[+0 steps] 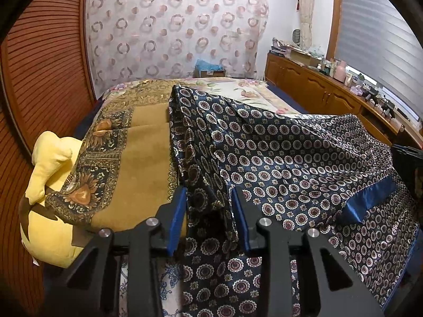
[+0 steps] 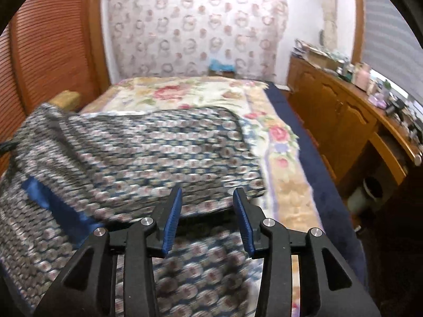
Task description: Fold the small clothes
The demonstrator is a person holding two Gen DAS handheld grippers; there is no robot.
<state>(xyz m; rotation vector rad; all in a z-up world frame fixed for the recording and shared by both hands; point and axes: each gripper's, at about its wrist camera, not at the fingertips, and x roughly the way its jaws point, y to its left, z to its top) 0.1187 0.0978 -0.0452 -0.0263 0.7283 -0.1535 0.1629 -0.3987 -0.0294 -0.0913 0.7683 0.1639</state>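
Note:
A navy satin garment [image 1: 290, 158] printed with small round medallions lies spread over the bed, with a plain blue satin trim [image 1: 370, 198] near its right side. One bunched fold of it rises between the blue pads of my left gripper [image 1: 208, 200], which is shut on that fold. In the blurred right wrist view the same garment [image 2: 145, 145] lies left of centre, its blue trim [image 2: 53, 200] at the lower left. My right gripper [image 2: 207, 206] stands open just above the garment's near edge, with nothing between its fingers.
The bed's floral cover [image 2: 185, 92] lies under the garment. A golden patterned blanket [image 1: 142, 163] and a yellow plush cushion [image 1: 50, 163] sit to the left. A wooden cabinet [image 2: 330, 111] crowded with small items runs along the right, and a louvred wooden door [image 1: 45, 79] stands left.

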